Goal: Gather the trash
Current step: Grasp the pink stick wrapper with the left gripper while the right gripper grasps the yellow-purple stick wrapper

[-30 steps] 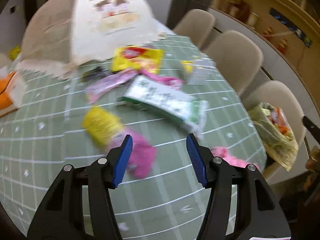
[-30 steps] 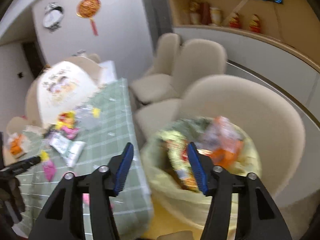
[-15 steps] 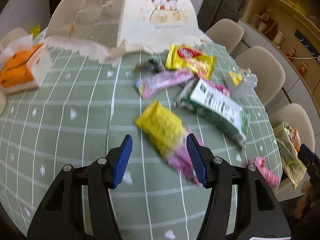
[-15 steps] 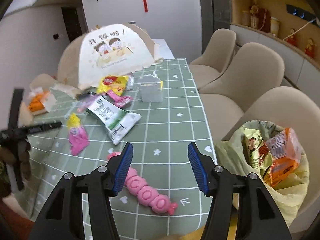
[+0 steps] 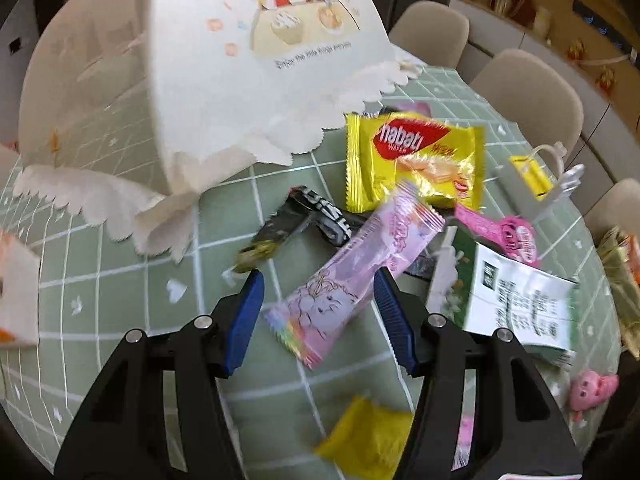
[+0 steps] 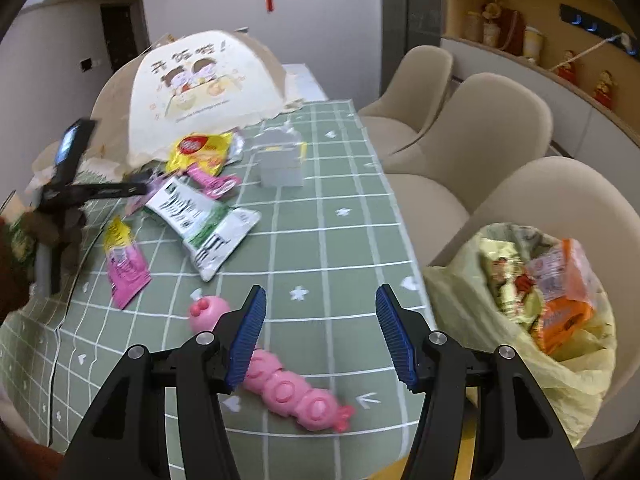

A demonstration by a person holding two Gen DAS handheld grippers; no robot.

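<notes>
Wrappers lie on a green checked tablecloth [image 5: 120,288]. My left gripper [image 5: 318,300] is open, its jaws either side of the near end of a pale pink wrapper [image 5: 356,264]. Beyond lie a yellow wafer pack [image 5: 412,164], a black wrapper [image 5: 280,232], a white-green packet [image 5: 516,304] and a yellow-pink wrapper [image 5: 368,436]. My right gripper [image 6: 320,336] is open and empty above the table's near edge, over a pink caterpillar toy [image 6: 280,384]. A yellow trash bag [image 6: 532,300] with wrappers sits on a chair to its right.
A large white food cover [image 5: 224,72] stands at the back of the table. A grey tissue holder [image 6: 280,164] stands mid-table. An orange-white box [image 5: 12,292] is at the left. Beige chairs [image 6: 480,128] line the right side. The left gripper also shows in the right wrist view [image 6: 72,188].
My left gripper moved forward from the yellow-pink wrapper to the pale pink wrapper. My right gripper swung from the trash bag toward the table, then held nearly still.
</notes>
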